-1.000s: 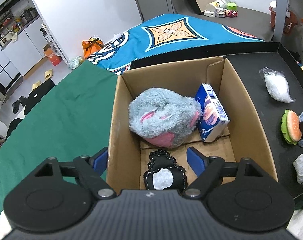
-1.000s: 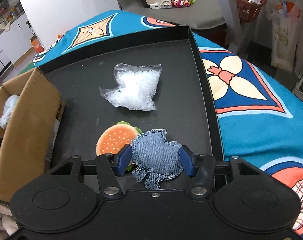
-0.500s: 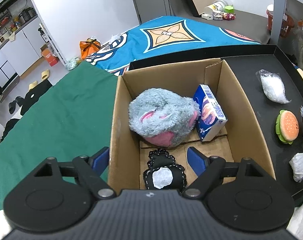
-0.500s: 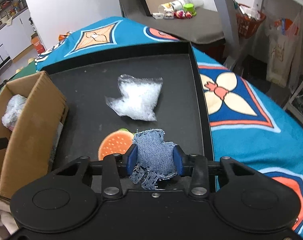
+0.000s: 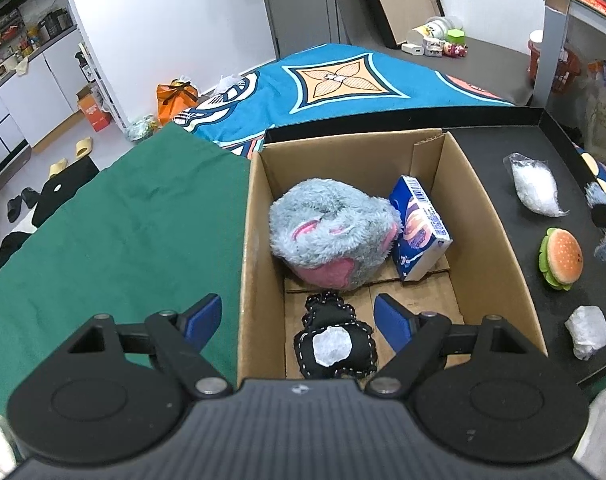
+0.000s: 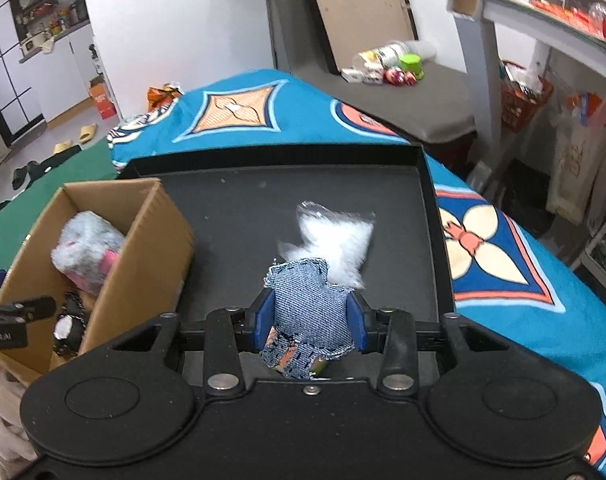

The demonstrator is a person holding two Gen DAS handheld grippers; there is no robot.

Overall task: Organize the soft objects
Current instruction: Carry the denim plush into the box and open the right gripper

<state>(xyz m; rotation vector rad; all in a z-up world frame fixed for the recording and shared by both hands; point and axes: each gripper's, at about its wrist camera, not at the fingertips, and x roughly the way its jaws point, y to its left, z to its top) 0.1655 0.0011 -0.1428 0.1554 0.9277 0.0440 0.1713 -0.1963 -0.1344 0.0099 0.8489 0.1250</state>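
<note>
My right gripper [image 6: 311,316] is shut on a blue denim soft toy [image 6: 309,312] and holds it raised above the black tray [image 6: 231,208]. My left gripper [image 5: 299,318] is open and empty over the near end of the cardboard box [image 5: 483,216]. In the box lie a grey and pink plush [image 5: 331,236], a black stitched soft toy [image 5: 335,344] and a blue carton [image 5: 419,228]. The box also shows in the right wrist view [image 6: 151,264], at the left.
On the tray lie a clear bag of white stuffing [image 6: 335,240], a plush hamburger [image 5: 561,258] and a small white wrapped lump [image 5: 587,330]. A green cloth [image 5: 123,240] covers the surface left of the box. A blue patterned cloth [image 6: 503,264] lies right of the tray.
My right gripper has closed tighter on the denim toy and lifted it off the tray, up and away from the hamburger. My left gripper has stayed open over the box.
</note>
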